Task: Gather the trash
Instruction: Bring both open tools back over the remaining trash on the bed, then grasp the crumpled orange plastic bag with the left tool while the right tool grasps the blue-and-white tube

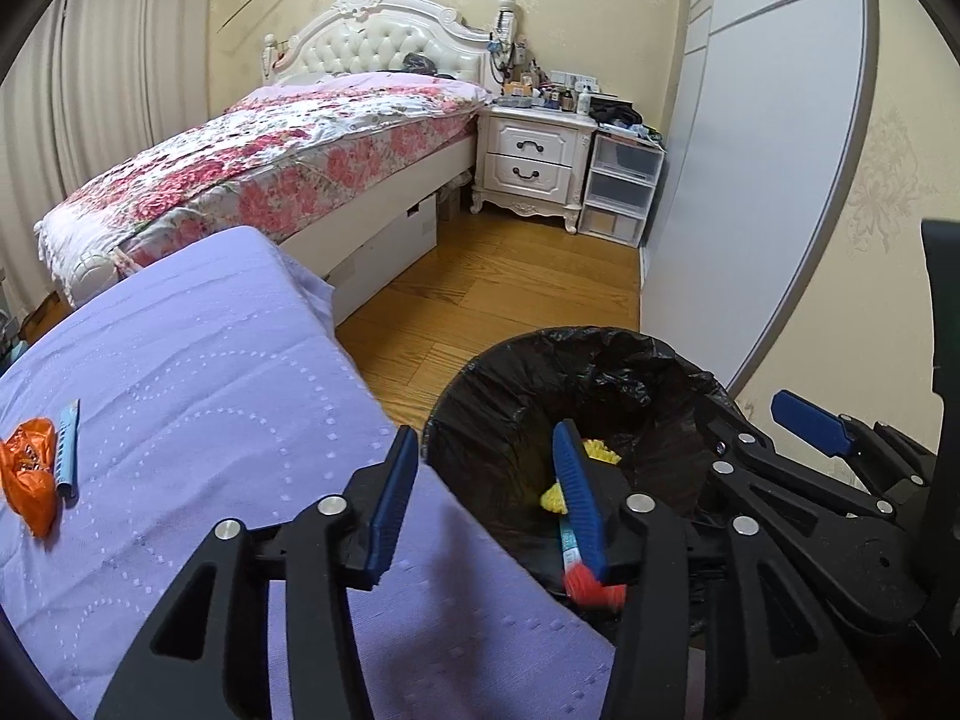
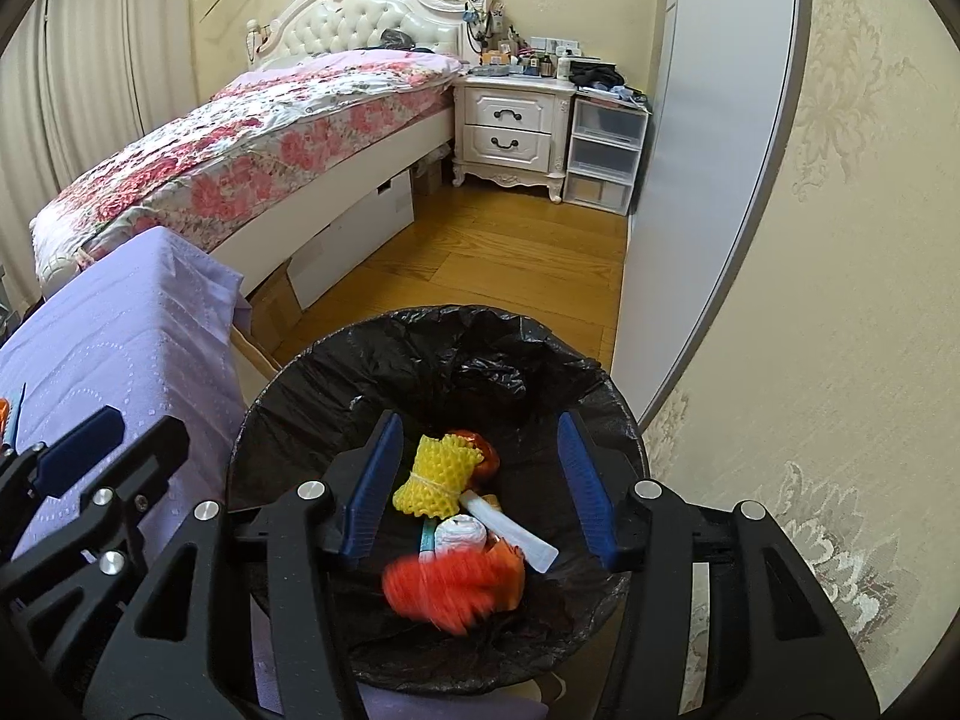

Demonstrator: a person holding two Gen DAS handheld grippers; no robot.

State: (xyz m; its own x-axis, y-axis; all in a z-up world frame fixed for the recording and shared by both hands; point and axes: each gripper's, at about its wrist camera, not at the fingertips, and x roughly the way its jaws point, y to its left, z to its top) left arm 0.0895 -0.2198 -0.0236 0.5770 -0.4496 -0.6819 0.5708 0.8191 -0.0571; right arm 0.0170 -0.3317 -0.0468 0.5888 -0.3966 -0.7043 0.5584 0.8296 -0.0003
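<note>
Trash (image 2: 456, 585) below right hand-held gripper (image 2: 480, 492)

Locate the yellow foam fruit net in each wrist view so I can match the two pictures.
Left wrist view: yellow foam fruit net mostly hidden, peeking out behind the blue right finger, inside the black-lined round trash bin, lower centre.
Right wrist view: net in plain sight, centre, between the open tongs.
Shared landmark: white two-drawer nightstand.
</note>
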